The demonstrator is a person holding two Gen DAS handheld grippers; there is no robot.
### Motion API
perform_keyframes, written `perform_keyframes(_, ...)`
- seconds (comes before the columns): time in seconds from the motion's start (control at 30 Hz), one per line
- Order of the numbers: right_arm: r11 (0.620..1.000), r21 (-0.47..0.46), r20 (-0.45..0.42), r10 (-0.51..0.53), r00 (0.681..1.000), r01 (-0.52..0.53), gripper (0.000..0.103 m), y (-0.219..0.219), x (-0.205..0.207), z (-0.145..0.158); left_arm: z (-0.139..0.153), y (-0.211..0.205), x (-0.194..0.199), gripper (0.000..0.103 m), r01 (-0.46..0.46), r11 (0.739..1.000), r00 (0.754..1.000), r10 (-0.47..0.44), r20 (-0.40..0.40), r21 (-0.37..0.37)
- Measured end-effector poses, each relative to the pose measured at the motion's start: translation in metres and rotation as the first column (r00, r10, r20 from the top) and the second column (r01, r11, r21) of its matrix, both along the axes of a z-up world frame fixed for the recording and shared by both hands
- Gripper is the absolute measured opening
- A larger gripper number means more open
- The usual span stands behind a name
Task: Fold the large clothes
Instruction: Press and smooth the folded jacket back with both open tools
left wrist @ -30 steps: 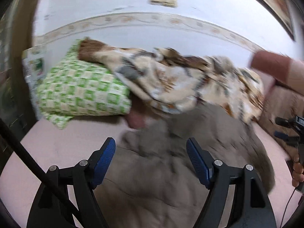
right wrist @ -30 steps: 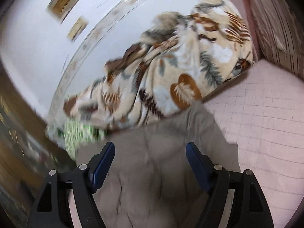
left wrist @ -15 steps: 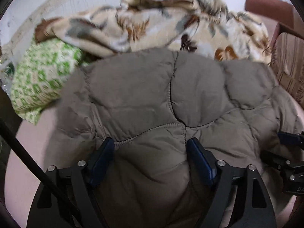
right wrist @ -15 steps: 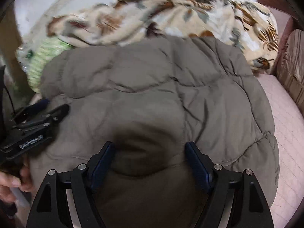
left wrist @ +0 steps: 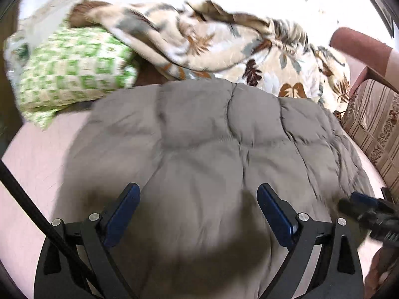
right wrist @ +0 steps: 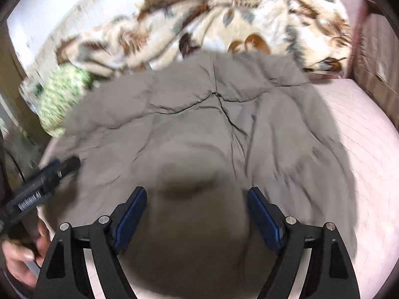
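Note:
A grey-brown quilted jacket [left wrist: 204,134] [right wrist: 199,124] lies spread over the pink bed. My left gripper [left wrist: 198,211] hovers low over its near part. Its jaws are opening, and the blue pads [left wrist: 122,214] stand wide apart with puffy fabric lying between them, unpinched. The right gripper [right wrist: 198,211] is beside it over the same near edge. Its jaws are also opening, and its pads [right wrist: 264,214] press on nothing. Each view catches the other gripper at its side: the right gripper [left wrist: 369,214], and the left gripper [right wrist: 45,182] with a hand [right wrist: 20,254] on it.
A floral leaf-print blanket [left wrist: 224,44] is heaped behind the jacket against the white wall. A green checked pillow [left wrist: 69,69] sits at the far left. A striped cushion [left wrist: 374,129] borders the bed on the right. Bare pink mattress [right wrist: 361,149] shows to the right of the jacket.
The jacket has come down from a blurred, bunched state to lie spread on the bed. Both grippers have sunk toward it, and their jaws stand wider than before.

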State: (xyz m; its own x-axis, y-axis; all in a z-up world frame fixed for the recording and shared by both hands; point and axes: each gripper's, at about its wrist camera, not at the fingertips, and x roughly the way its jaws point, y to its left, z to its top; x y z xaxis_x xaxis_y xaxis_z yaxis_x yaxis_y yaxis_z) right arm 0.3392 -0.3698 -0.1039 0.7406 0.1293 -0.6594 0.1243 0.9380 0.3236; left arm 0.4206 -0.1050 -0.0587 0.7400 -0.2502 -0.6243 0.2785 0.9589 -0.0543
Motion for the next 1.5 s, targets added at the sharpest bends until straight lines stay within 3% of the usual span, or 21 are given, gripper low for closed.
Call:
perform_keyframes(0.23,0.999,0.045,0.053,-0.031,0.998,0.028,0.086,0.006,-0.063,0.012,-0.012,0.045,-0.077,0.095,-0.152,0.988,0.988,0.153,-0.006,0.021)
perform_keyframes(0.4,0.998,-0.013,0.054,-0.059,0.997,0.06,0.086,0.004,-0.064,0.007,-0.012,0.056,-0.075,0.095,-0.228,0.97,0.973,0.223,0.063,0.087)
perform_keyframes(0.5,0.993,-0.057,0.052,-0.103,0.993,0.106,0.086,-0.009,-0.059,0.001,-0.02,0.068,-0.056,0.095,-0.263,0.964,0.965,0.262,0.022,0.047)
perform_keyframes(0.57,0.991,-0.051,0.033,-0.123,0.992,0.124,0.086,-0.018,-0.053,-0.004,-0.03,0.069,-0.043,0.095,-0.277,0.959,0.961,0.278,0.0,0.065)
perform_keyframes(0.7,0.993,-0.01,-0.076,-0.116,0.99,0.116,0.087,-0.028,-0.032,-0.031,-0.05,0.059,-0.025,0.097,-0.289,0.95,0.954,0.296,-0.041,0.122)
perform_keyframes(0.8,0.992,-0.043,-0.109,-0.123,0.986,0.119,0.091,-0.023,-0.024,-0.038,-0.05,0.054,-0.025,0.097,-0.304,0.942,0.949,0.313,-0.043,0.139)
perform_keyframes(0.93,0.991,-0.067,-0.113,-0.124,0.986,0.117,0.094,-0.019,-0.022,-0.038,-0.048,0.058,-0.025,0.097,-0.306,0.944,0.947,0.315,-0.06,0.125)
perform_keyframes(1.3,0.989,-0.096,-0.095,-0.125,0.988,0.116,0.094,-0.013,-0.03,-0.033,-0.041,0.055,-0.035,0.097,-0.309,0.943,0.95,0.313,-0.016,0.124)
perform_keyframes(1.5,0.983,-0.121,-0.068,-0.144,0.987,0.135,0.094,-0.007,-0.033,-0.025,-0.032,0.046,-0.043,0.097,-0.291,0.945,0.957,0.288,0.047,0.15)
